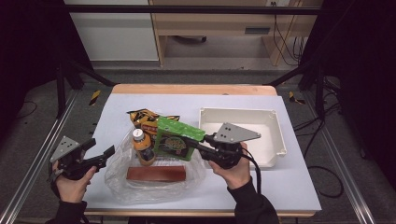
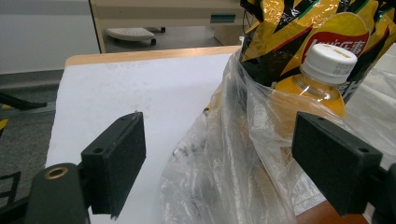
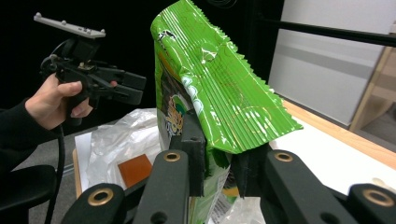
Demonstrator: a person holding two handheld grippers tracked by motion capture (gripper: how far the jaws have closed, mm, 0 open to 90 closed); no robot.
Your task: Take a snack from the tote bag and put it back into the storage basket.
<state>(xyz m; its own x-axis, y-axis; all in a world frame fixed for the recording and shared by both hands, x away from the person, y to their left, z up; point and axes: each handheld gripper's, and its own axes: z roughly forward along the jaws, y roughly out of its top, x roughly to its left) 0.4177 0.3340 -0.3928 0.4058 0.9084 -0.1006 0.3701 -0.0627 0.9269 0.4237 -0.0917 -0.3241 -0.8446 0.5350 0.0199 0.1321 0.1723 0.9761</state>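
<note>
At the centre of the white table (image 1: 280, 186), the right gripper (image 1: 194, 143) has its jaws clamped on a green snack bag (image 1: 176, 139), pinching it low on one edge and holding it upright, lifted above a clear plastic bag (image 1: 119, 179). From the right gripper view the two black jaws press the green snack bag (image 3: 219, 93) from both sides, its crimped top edge fanning out overhead toward twelve o'clock.

Over at nine o'clock of the plastic bag, the left gripper (image 1: 103, 156) hangs just off the bag's rim with its jaws spread wide and nothing between the pads. The left gripper view bears that out: both fingers (image 2: 116, 161) stand far apart, with crumpled clear plastic (image 2: 224, 168) rising between them yet not pinched.

Inside the plastic bag stands an orange drink bottle (image 1: 142, 147) with a white cap, a brown block (image 1: 156, 174) lies at its six o'clock, and a yellow-and-black chip bag (image 1: 144, 117) rests at its twelve o'clock. A white tray (image 1: 280, 135) sits at three o'clock of the green bag.

The left gripper view brings the bottle's cap (image 2: 329, 58) and the red logo on the chip bag (image 2: 289, 28) up close. The right gripper view shows the person's other hand (image 3: 51, 100) around the left gripper's handle, grey plate on top.
</note>
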